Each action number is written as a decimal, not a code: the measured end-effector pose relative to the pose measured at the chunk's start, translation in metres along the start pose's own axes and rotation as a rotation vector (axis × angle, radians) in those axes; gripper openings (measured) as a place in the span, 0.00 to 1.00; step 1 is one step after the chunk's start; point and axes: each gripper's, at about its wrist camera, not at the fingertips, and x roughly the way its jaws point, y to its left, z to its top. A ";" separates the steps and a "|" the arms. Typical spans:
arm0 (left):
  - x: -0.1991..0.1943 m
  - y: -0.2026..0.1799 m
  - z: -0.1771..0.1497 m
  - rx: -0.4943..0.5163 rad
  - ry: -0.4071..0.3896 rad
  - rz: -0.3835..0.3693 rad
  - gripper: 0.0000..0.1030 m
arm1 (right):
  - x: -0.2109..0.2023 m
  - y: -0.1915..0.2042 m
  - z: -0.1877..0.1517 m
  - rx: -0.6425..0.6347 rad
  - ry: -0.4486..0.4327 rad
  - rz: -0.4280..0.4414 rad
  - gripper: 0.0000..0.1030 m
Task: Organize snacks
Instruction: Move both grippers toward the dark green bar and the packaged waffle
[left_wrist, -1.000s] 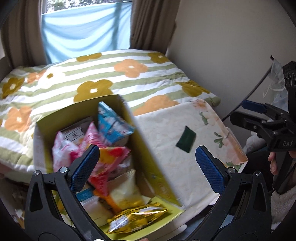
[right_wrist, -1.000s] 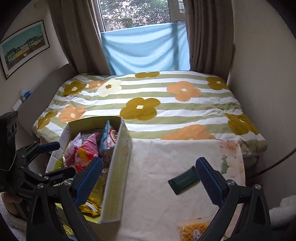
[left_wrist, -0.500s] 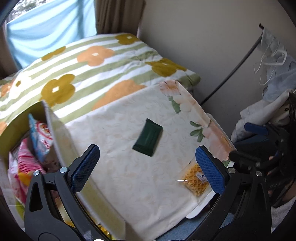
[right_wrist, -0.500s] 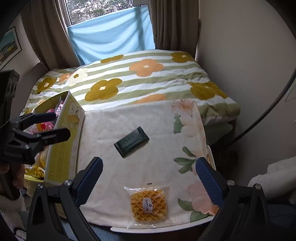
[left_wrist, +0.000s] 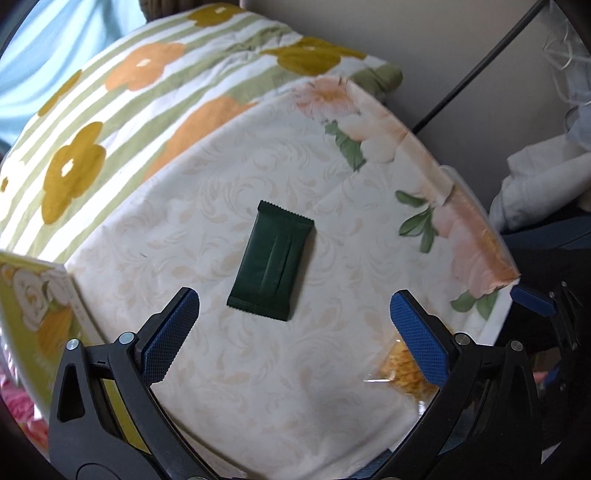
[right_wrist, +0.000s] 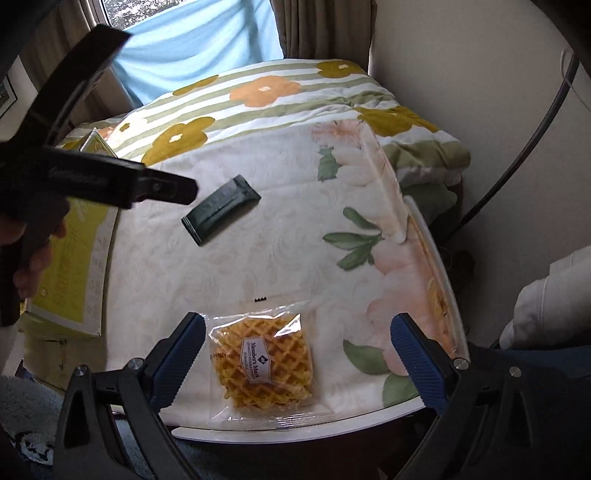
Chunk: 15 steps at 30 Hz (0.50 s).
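Snacks lie loose on a cream floral tablecloth (left_wrist: 229, 398) at the foot of a bed. From the left wrist camera, a dark green packet (left_wrist: 271, 260) rests flat near the middle of the cloth, seam side up, directly ahead of the left gripper (left_wrist: 293, 334), whose blue-padded jaws stand wide apart and hold nothing. A clear-wrapped waffle (left_wrist: 400, 367) peeks out behind the right-hand pad, near the table's edge. A yellow-green carton (left_wrist: 37, 314) stands at the far left, beside the cloth, and the striped flower-print duvet (left_wrist: 122, 110) spreads out beyond the table. From the right wrist camera, the right gripper (right_wrist: 297, 352) hangs over the near edge of the table with its jaws spread wide and empty, and the waffle (right_wrist: 264, 363) in its clear wrapper lies flat between them, closer to the left pad. The green packet (right_wrist: 221, 208) sits farther back on the tablecloth (right_wrist: 295, 177), well apart from the waffle. The left gripper (right_wrist: 122, 177) reaches in from the left, blurred, with a hand (right_wrist: 33, 258) gripping it in front of the carton (right_wrist: 74, 280).
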 end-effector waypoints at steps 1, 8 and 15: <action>0.010 -0.001 0.004 0.018 0.025 0.009 0.96 | 0.004 0.000 -0.003 0.008 0.002 0.010 0.97; 0.058 -0.003 0.020 0.135 0.136 0.060 0.83 | 0.028 0.012 -0.023 -0.024 0.020 0.006 0.97; 0.082 -0.003 0.020 0.205 0.180 0.080 0.67 | 0.036 0.022 -0.033 -0.030 0.011 0.015 0.97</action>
